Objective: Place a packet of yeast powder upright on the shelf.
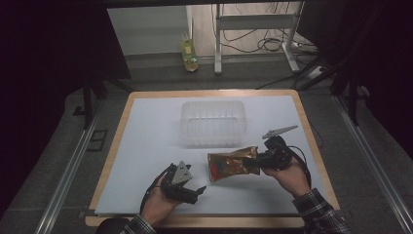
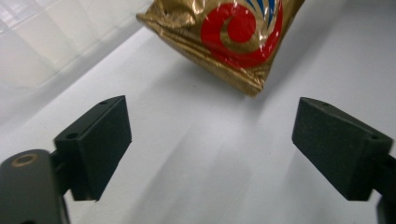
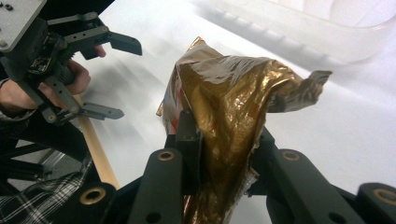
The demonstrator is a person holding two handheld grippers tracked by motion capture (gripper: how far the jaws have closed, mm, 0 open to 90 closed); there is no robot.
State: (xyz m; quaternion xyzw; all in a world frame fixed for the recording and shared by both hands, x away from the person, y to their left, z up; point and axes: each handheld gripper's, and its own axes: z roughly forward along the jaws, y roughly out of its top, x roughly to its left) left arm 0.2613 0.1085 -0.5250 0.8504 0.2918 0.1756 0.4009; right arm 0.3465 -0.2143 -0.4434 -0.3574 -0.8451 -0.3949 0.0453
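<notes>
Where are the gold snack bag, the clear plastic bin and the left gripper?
gold snack bag [image 1: 232, 165]: high view, middle of its printed face.
clear plastic bin [image 1: 213, 138]: high view, near wall.
left gripper [image 1: 198, 189]: high view, between its open jaw tips.

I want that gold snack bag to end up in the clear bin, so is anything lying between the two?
Nothing visible does. The right gripper is shut on the gold snack bag, and only bare white table lies between it and the clear bin. The open left gripper sits off to the side.
</notes>
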